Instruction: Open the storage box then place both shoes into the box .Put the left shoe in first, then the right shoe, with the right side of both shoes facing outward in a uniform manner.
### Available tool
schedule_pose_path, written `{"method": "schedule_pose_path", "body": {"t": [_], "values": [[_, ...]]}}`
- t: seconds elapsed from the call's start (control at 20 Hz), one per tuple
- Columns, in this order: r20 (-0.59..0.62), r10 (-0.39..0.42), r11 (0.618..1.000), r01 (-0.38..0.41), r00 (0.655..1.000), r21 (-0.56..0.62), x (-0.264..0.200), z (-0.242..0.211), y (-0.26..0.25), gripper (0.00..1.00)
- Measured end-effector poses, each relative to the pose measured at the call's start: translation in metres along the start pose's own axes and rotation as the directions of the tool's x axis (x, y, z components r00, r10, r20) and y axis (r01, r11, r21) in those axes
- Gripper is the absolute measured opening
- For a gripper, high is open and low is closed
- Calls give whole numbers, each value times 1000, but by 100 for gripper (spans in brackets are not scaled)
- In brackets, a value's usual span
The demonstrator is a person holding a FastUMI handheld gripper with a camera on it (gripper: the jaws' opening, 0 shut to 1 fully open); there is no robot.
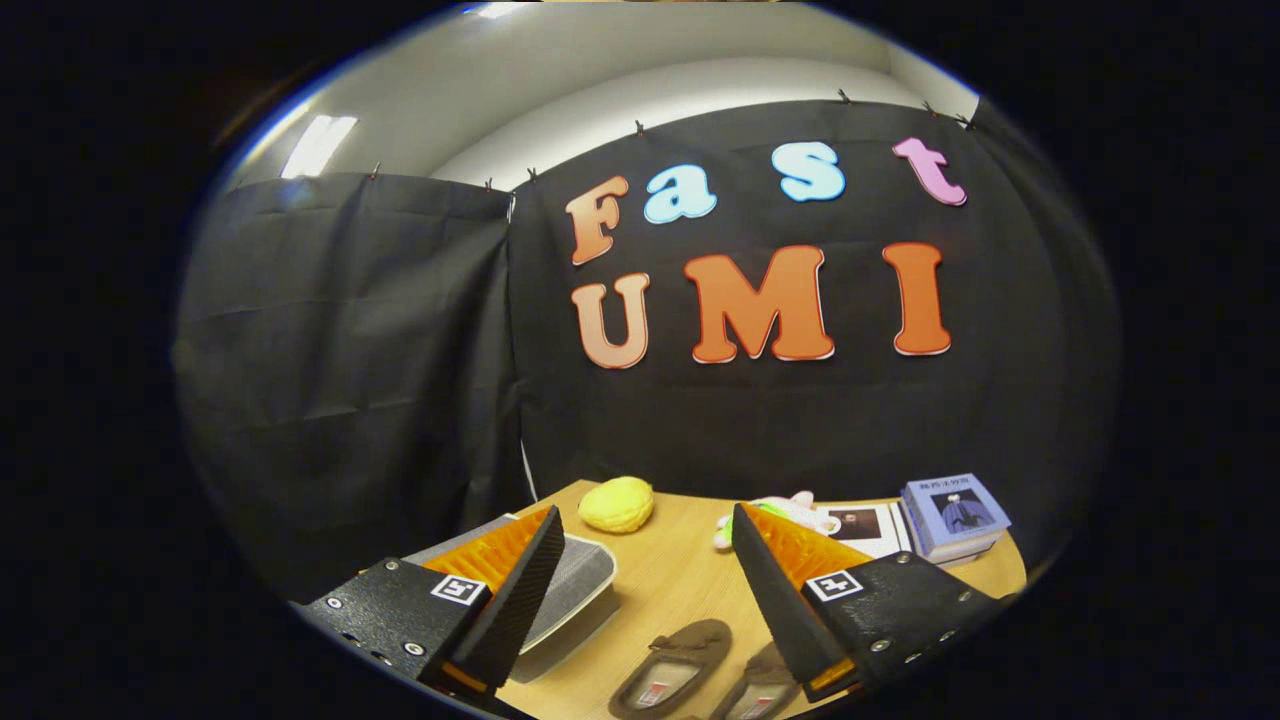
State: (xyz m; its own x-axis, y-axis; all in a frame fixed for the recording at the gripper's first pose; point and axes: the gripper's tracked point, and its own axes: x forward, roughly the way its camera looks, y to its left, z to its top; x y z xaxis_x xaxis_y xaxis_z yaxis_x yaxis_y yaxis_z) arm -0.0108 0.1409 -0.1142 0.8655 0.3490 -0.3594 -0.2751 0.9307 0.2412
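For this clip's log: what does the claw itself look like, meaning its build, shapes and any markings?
The claw has two wedge-shaped fingers that taper forward, ribbed on their outer faces and finely textured on the inner ones. Each sits on a black speckled plate fixed with small screws and carrying a square black-and-white marker tag. No cables show.

Your gripper [645, 525], seen along its two fingers

You have two wedge-shaped fingers [520, 590] tapering forward, their inner faces finely ribbed. Each sits on a dark, speckled, angular mounting block [395, 610] fastened with small round silver screws. Each block carries a small square black-and-white fiducial marker [459, 589] on its top face, near the finger's base.
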Motion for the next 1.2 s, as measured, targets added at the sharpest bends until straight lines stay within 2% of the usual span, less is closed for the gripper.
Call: {"method": "schedule_pose_path", "body": {"t": [0.2, 0.35, 0.5, 0.7, 0.95, 1.2], "values": [[-150, 88, 995, -79, 985, 63, 23, -46, 23, 100], [-261, 172, 975, -127, 950, 181, 34, -76, 39, 99], [-329, 264, 939, -163, 907, 303, 41, -94, 52, 98], [-395, 338, 897, -165, 854, 411, 51, -119, 62, 98], [-420, 419, 835, -159, 805, 527, 68, -142, 76, 97], [-423, 445, 799, -136, 789, 585, 87, -167, 84, 97]]}}
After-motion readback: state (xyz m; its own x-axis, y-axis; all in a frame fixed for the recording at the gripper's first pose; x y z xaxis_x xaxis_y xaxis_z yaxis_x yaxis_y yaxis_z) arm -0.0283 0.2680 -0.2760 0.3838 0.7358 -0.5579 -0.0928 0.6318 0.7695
